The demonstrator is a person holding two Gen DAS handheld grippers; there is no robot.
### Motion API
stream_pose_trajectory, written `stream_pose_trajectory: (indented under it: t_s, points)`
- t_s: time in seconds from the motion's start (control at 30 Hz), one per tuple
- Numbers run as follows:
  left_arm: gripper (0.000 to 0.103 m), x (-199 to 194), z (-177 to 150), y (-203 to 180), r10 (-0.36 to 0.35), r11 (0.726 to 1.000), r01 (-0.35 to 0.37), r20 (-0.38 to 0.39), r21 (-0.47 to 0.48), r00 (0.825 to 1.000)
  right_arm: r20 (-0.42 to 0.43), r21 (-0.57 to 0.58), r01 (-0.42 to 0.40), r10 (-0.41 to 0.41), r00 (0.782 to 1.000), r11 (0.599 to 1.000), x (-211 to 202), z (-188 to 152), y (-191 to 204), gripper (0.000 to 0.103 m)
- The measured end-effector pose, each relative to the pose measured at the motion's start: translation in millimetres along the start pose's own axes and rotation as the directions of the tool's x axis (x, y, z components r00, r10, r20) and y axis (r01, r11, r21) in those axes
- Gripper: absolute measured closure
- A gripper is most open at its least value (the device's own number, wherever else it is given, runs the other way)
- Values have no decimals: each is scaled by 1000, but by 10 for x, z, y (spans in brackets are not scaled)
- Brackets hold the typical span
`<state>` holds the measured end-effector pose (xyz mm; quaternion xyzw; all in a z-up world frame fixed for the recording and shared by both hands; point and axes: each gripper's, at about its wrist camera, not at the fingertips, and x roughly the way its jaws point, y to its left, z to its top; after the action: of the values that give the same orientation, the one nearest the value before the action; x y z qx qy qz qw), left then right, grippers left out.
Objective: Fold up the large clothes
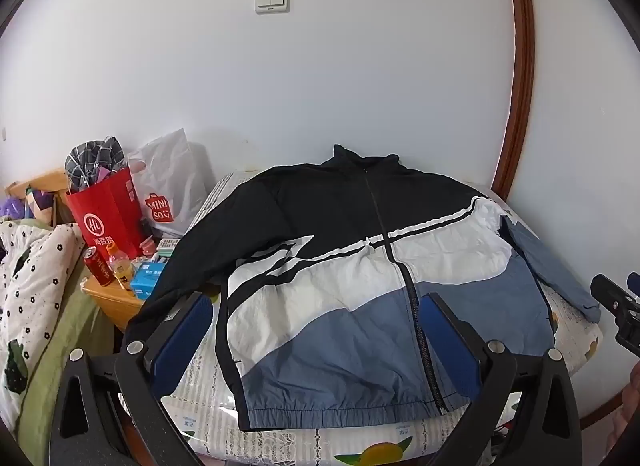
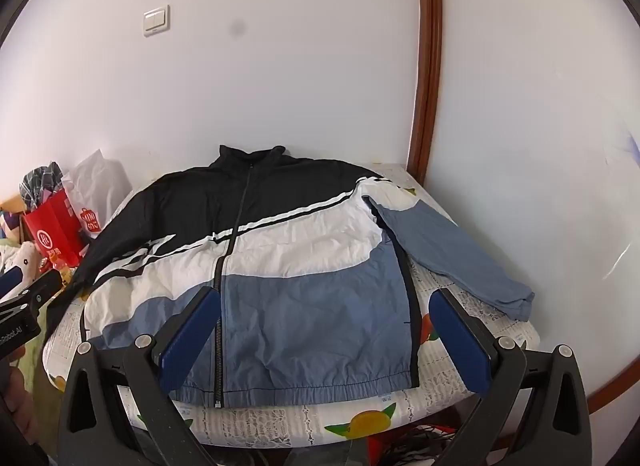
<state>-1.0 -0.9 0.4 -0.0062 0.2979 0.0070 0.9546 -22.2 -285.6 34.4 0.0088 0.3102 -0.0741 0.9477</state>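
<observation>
Jacket (image 1: 360, 286) lies face up, zipped and spread flat on the cloth-covered desk (image 1: 288, 442) in front of you, its black collar toward the white wall and its elastic hem toward you. The upper part is black, a white band crosses the middle diagonally, and the lower part is blue. In the right wrist view the blue sleeve (image 2: 460, 254) stretches out to the right, its cuff lying near the desk's right edge; the black sleeve (image 1: 168, 286) runs down the left side and hangs over the desk's left edge. Your left tool (image 1: 316, 342) hovers above the hem on the left half of the jacket, its blue pads spread wide apart with nothing between them but the view of the fabric below. Your right tool (image 2: 324, 342) hovers likewise over the right half of the hem, jaws fully spread, gripping nothing. Each tool shows at the edge of the other's view. Left of the desk, a red paper bag (image 1: 108, 213) and a white Miniso bag (image 1: 172, 185) stand against the wall, with a red can (image 1: 96, 266) and an orange drink bottle (image 1: 120, 266) on a wooden nightstand (image 1: 112, 298) beside a floral quilt (image 1: 36, 274).
</observation>
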Motion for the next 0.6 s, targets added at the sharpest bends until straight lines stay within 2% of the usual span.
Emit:
stream_pose_trajectory:
  t_s: [0.17, 0.6]
  points:
    - [0, -94, -16, -17, -12, 1000, 12, 37, -14, 999, 15, 8, -10, 10, 1000, 1000, -4, 12, -5, 1]
    - [0, -96, 14, -21, 17, 1000, -16, 31, -8, 999, 1, 8, -10, 10, 1000, 1000, -31, 19, -8, 1]
